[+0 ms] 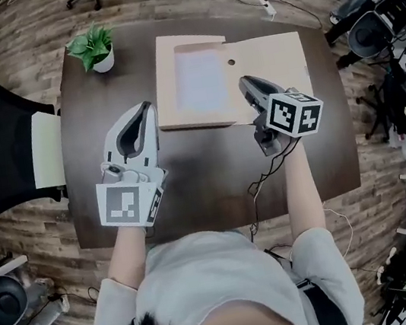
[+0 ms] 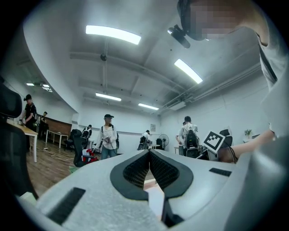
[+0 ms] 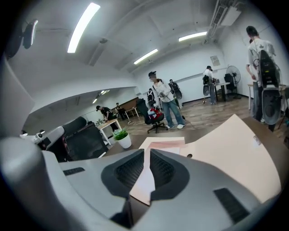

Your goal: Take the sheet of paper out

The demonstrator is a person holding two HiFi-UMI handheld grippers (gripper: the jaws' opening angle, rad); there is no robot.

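A beige folder (image 1: 271, 61) lies open at the far middle of the dark brown table (image 1: 215, 187). A pale sheet of paper (image 1: 201, 81) rests in the folder's left half. My right gripper (image 1: 243, 81) hovers over the folder's middle fold, tilted down, its jaws shut with nothing between them. My left gripper (image 1: 149, 107) is just left of the folder's near left corner, shut and empty. In the right gripper view the folder (image 3: 226, 144) and the sheet (image 3: 166, 146) lie just past the shut gripper (image 3: 146, 152). In the left gripper view the gripper (image 2: 149, 152) points level into the room.
A small potted plant (image 1: 95, 48) stands at the table's far left corner. A black chair (image 1: 0, 145) sits at the table's left side, more chairs (image 1: 380, 24) at the right. A cable (image 1: 267, 174) trails off the near edge. Several people stand across the room.
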